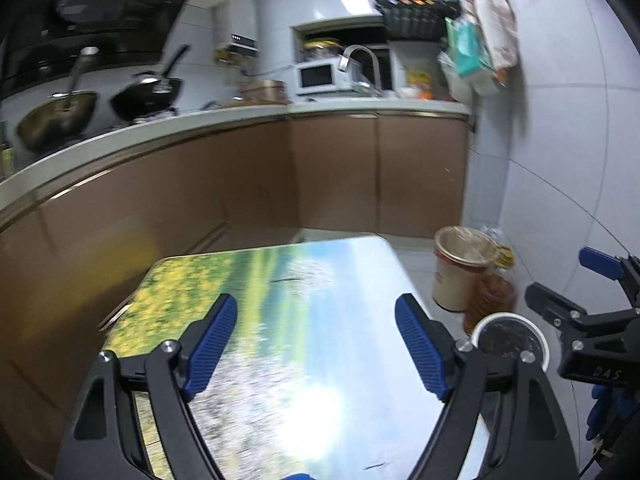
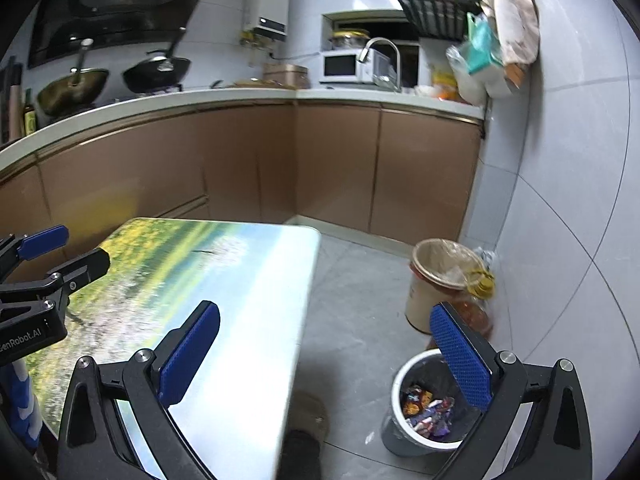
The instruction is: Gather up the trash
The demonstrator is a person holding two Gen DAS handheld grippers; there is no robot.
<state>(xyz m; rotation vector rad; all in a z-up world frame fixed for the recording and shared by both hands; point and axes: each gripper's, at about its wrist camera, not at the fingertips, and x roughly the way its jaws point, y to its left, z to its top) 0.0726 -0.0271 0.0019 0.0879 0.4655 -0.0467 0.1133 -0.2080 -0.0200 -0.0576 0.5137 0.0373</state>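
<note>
The worktop (image 2: pixel 240 280) with its printed meadow scene lies under both tongs. Off its right edge, on the floor (image 2: pixel 352 300), stands a grey bin (image 2: pixel 394 432) holding bright wrappers (image 2: pixel 428 410). The left tongs (image 1: pixel 316 344) and right tongs (image 2: pixel 326 356) both gape wide — nothing between the blue pads.

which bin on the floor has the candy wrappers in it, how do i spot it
Find the table with the landscape print; on the grey floor off its right side stand two bins. The wrapper bin is the nearer one, grey with a white rim and bright wrappers inside, unlike the taller cream bin with the brown liner by the wall.
</note>
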